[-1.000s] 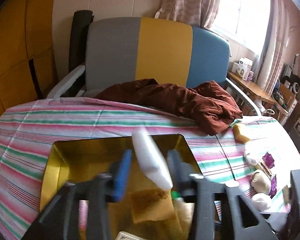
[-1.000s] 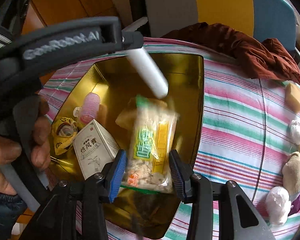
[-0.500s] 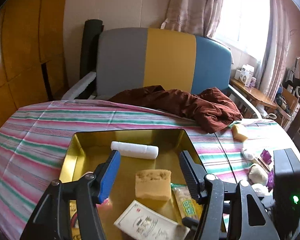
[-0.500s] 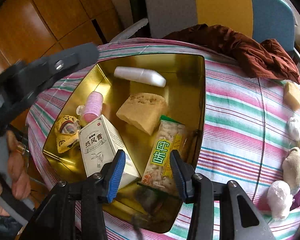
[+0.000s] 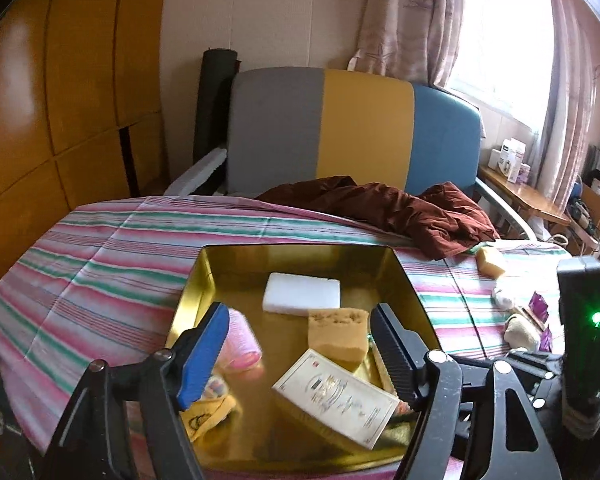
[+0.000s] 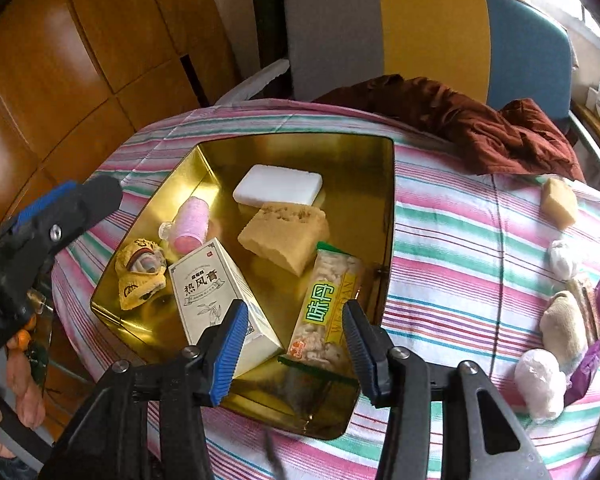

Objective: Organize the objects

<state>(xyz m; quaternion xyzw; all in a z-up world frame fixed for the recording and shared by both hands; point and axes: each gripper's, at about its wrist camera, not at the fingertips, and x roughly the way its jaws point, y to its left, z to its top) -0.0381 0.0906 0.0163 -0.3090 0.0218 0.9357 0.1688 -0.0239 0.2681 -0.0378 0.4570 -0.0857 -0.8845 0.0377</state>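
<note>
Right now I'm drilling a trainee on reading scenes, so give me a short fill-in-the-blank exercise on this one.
1. The white block lies inside the ____ tray.
2. The pink roller lies beside the ____ lion toy.
3. The brown jacket lies on the ____ cloth.

Missing words: gold; yellow; striped

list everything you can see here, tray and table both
tray: 1, gold, on striped cloth
white block: 1, tray, far end
sponge: 1, tan, tray middle
roller: 1, pink, tray
box: 1, white, tray
snack pack: 1, green-yellow, tray
yellow pouch: 1, tray corner
second sponge: 1, tan, cloth
brown garment: 1, far edge
left gripper: open
right gripper: open
</note>
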